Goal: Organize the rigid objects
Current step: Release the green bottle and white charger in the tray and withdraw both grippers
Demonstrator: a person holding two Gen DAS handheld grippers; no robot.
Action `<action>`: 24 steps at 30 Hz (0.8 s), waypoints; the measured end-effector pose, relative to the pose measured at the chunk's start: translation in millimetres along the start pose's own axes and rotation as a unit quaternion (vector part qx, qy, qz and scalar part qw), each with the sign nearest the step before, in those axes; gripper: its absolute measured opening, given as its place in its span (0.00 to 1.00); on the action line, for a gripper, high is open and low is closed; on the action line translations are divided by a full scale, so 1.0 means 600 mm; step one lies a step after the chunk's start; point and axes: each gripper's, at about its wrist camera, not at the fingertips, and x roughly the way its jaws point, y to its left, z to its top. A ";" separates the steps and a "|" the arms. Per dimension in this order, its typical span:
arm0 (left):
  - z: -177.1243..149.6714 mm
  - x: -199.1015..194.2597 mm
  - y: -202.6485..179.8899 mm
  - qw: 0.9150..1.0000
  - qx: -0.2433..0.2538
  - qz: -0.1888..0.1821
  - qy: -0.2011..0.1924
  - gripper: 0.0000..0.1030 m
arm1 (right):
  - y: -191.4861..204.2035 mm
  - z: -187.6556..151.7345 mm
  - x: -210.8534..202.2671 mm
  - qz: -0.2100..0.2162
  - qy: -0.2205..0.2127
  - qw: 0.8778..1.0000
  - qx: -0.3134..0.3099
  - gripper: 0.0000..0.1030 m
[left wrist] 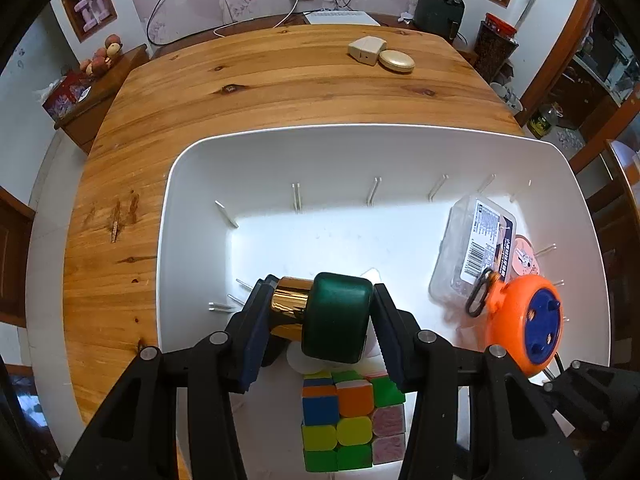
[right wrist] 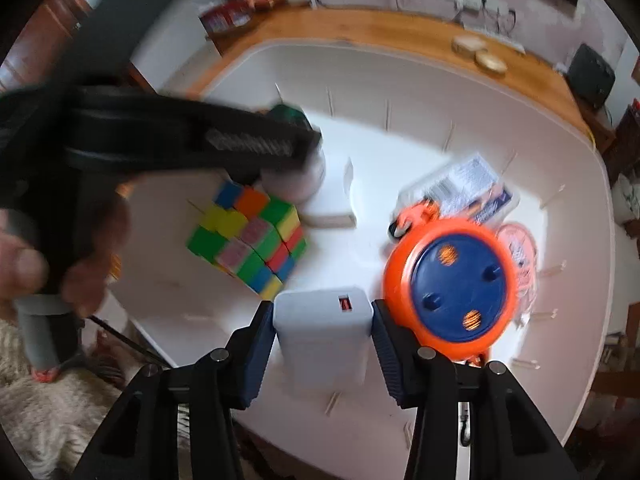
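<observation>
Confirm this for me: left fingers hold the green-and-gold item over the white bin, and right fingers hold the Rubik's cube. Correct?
Not quite. The right gripper holds a white charger block, as the right wrist view shows; the Rubik's cube sits loose in the white bin. The left gripper does hold the green-and-gold item.

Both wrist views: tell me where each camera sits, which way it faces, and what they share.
Left wrist: on the left gripper, facing down and forward into the white bin; its fingers clamp a green-and-gold bottle.
Right wrist: on the right gripper, facing into the same bin; its fingers hold a white charger; the person's left hand and left gripper cross at left.
Shared: Rubik's cube, orange reel, clear plastic box.
</observation>
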 end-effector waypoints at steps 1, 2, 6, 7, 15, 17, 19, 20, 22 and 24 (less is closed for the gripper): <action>0.001 0.000 0.001 1.000 0.000 -0.001 -0.001 0.51 | -0.003 0.000 0.004 0.000 0.002 1.000 0.005 0.46; -0.001 0.000 0.001 1.000 0.001 0.000 -0.004 0.51 | -0.005 0.001 0.006 0.000 0.003 1.000 0.009 0.46; -0.005 -0.002 -0.004 1.000 0.008 0.008 -0.012 0.51 | -0.009 0.001 0.012 -0.013 0.009 1.000 0.021 0.46; -0.007 -0.003 -0.006 1.000 0.008 0.010 -0.015 0.51 | -0.010 0.001 0.013 -0.016 0.010 1.000 0.024 0.47; -0.025 -0.008 -0.015 1.000 0.013 0.004 -0.020 0.63 | -0.026 0.008 0.001 -0.032 -0.008 0.999 0.034 0.64; -0.031 -0.016 -0.015 1.000 0.010 -0.011 -0.027 0.86 | -0.028 0.009 -0.005 -0.032 -0.017 0.999 0.035 0.64; -0.035 -0.025 -0.016 0.999 0.005 -0.017 -0.036 0.88 | -0.026 0.010 -0.012 -0.034 -0.027 0.999 0.033 0.64; -0.036 -0.030 -0.017 0.999 0.004 -0.017 -0.041 0.88 | -0.026 0.009 -0.015 -0.035 -0.031 0.998 0.032 0.64; -0.036 -0.037 -0.019 0.999 0.005 -0.015 -0.047 0.88 | -0.025 0.008 -0.018 -0.037 -0.038 0.998 0.028 0.64; -0.036 -0.042 -0.021 0.999 0.005 -0.011 -0.052 0.88 | -0.019 0.006 -0.019 -0.038 -0.042 0.998 0.025 0.64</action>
